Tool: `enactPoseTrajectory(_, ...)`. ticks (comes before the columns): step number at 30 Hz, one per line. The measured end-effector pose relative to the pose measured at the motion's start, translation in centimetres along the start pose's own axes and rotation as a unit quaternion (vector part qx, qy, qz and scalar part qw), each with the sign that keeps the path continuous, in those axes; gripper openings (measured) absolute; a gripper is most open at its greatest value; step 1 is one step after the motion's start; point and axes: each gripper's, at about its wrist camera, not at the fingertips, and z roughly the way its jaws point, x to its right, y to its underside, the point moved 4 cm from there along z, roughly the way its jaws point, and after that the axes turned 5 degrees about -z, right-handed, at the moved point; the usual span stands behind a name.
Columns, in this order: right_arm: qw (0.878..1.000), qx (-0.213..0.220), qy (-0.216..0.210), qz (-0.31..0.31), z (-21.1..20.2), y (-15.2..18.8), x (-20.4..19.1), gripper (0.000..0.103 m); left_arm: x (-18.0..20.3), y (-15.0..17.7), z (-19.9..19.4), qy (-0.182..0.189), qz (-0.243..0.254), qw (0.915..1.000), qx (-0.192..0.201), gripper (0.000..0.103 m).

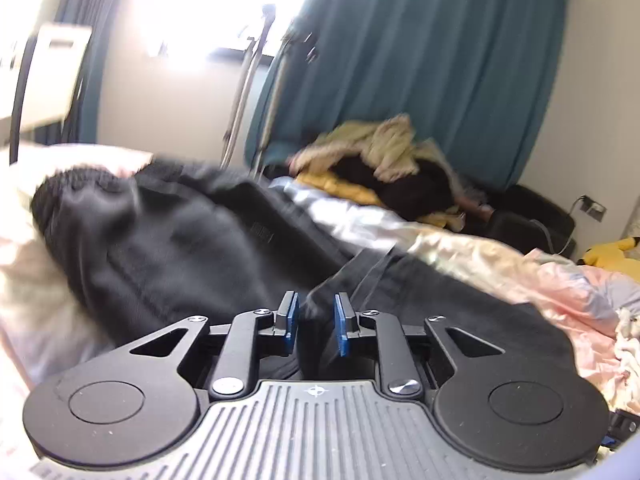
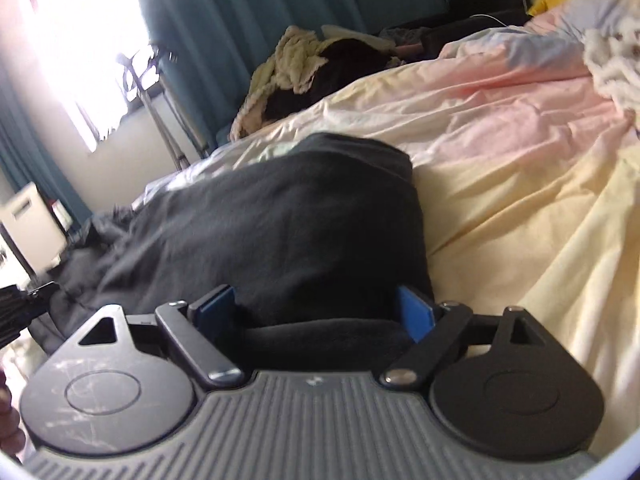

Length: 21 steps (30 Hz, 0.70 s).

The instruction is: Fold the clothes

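left gripper (image 1: 316, 322) over the black garment (image 1: 192, 240), jaws parted a little, dark cloth visible in the gap but pads not seen pressing on it, so reads as not gripping. right gripper (image 2: 316, 312) spread wide, straddling the near edge of the same garment (image 2: 280, 232), blue pads either side, no squeeze visible.

largest first: bed with pastel sheet (image 2: 520, 184), pink and pale yellow, crumpled. teal curtain (image 1: 420, 60) behind, bright window beside it. garment spread across the sheet, thick, dark, looks like a sweatshirt or hoodie; ribbed hem or cuff (image 1: 72, 184) bunched at far left in the left wrist view. right-hand end in the right wrist view looks already doubled over, rounded fold edge. unsorted pile of clothes (image 1: 380, 152) well apart at the far side, cream, yellow and black. yellow plush toy (image 1: 616, 250) at the far right. small white fluffy item (image 2: 616, 56) on the sheet.

step, judged: mid-fold on the black garment, between grips. next move likely needs both sets of pads closing on a single edge layer, then lifting evenly. risk: thick cloth, catching two layers or dragging the sheet.
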Motion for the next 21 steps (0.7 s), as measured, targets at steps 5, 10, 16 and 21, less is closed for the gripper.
enactPoseTrajectory(5, 0.998, 0.029, 0.01, 0.047, -0.3, -0.1, 1.5, 0.087, 1.0, 0.5, 1.6, -0.013, 0.047, 0.9988, -0.001, 0.027)
enactPoseTrajectory(10, 0.995, 0.021, 0.016, 0.1, 0.5, 0.2, 3.5, 0.088, -1.1, 2.9, 6.1, -0.054, 0.036, 0.9931, -0.098, 0.027)
enactPoseTrajectory(16, 0.985, 0.019, -0.048, 0.165, 1.4, 0.0, 3.8, 0.094, -1.2, 2.9, 6.4, -0.049, 0.029, 0.9938, -0.095, 0.027)
enactPoseTrajectory(21, 0.962, 0.103, -0.151, 0.2, -1.1, -2.4, 2.8, 0.094, -1.2, 2.8, 6.4, -0.052, 0.024, 0.9939, -0.094, 0.027)
